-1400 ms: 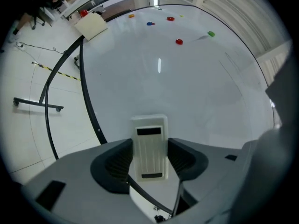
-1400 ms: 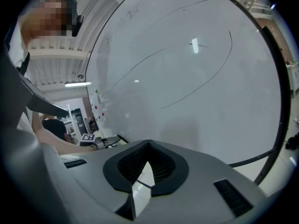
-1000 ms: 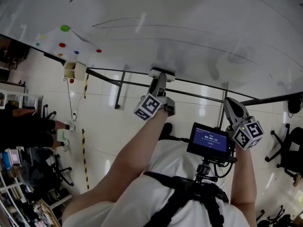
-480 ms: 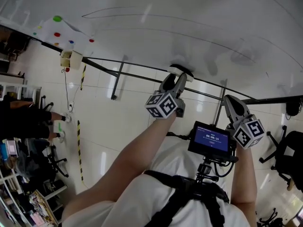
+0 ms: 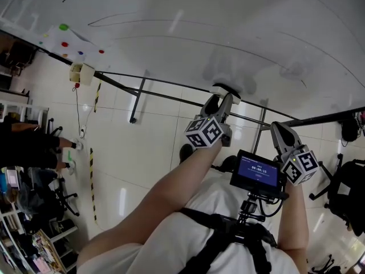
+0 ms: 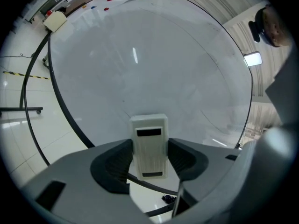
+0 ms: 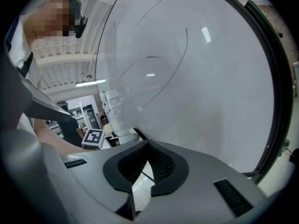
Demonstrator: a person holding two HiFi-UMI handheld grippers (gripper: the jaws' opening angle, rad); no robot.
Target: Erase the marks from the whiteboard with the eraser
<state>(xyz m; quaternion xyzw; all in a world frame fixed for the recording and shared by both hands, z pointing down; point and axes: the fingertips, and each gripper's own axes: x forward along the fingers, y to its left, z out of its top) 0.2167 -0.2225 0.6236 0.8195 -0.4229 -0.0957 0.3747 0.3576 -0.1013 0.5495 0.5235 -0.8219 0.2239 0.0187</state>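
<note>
The whiteboard (image 5: pixel 239 21) fills the top of the head view, with thin black curved lines (image 5: pixel 171 23) and a grey smudged patch (image 5: pixel 228 67) on it. My left gripper (image 5: pixel 220 100) is shut on a white eraser (image 5: pixel 226 90), whose far end rests against the board near its lower edge. In the left gripper view the eraser (image 6: pixel 149 134) stands upright between the two pads of my left gripper (image 6: pixel 149 149), against the whiteboard (image 6: pixel 140 64). To the right and a little short of the board, my right gripper (image 5: pixel 278 127) is shut and holds nothing. My right gripper (image 7: pixel 147 158) faces the whiteboard (image 7: pixel 210 101) with its black lines (image 7: pixel 187 41).
Coloured magnets (image 5: pixel 64 27) and a small box (image 5: pixel 80 73) sit at the board's left end. The stand's legs (image 5: pixel 137 101) reach down to the tiled floor. Office chairs (image 5: pixel 348 193) stand at right, a person (image 5: pixel 28 147) at left. A small monitor (image 5: pixel 258 170) hangs on the chest rig.
My left gripper has slid the eraser to the right along the board's lower part. My right gripper has shifted only slightly and stays shut.
</note>
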